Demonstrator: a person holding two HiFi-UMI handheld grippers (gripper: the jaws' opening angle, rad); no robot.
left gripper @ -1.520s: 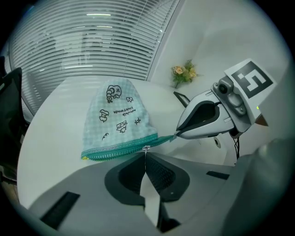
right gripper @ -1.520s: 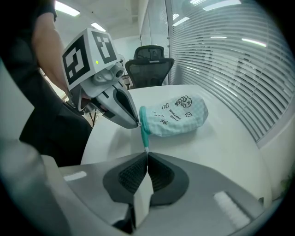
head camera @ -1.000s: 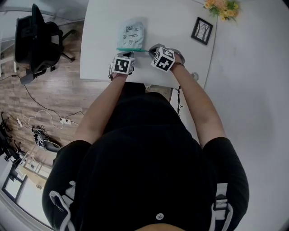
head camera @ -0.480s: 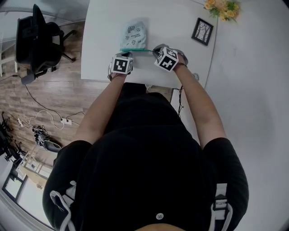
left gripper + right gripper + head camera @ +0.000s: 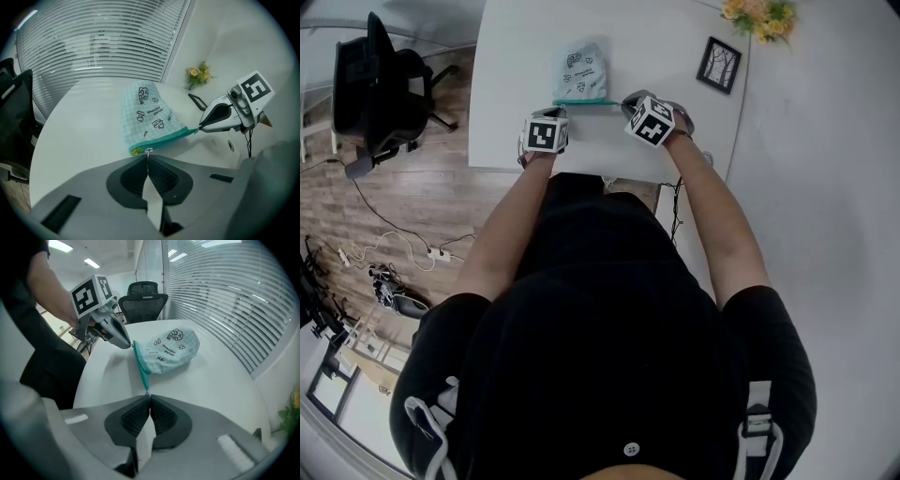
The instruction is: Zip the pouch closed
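The pouch lies on the white table, a little to the far side of the two tools. Its teal zipper is along the near edge and runs from left to right. This edge seems to be raised a little from the table, I think because it is pulled from both ends.

The left gripper has its jaws pressed fully together. Between the tips it pinches the small silver zipper pull, which is at the left end of the zipper. The right gripper is closed in the same way on the thin cloth tail at the right end of the zipper.

In my judgement the right tool works as an anchor. It keeps the zipper stretched straight, so the pull can travel without the soft cloth folding under it. Both tools point steeply down, so only the tips meet these small parts.

The teal line looks joined along its whole length between the two tools, so I judge the closing is finished or very nearly. A small yellow bit shows just beside the pull, and I cannot tell whether it is a trim or a last gap.

The picture frame and the flowers stand at the far right, well apart from the work
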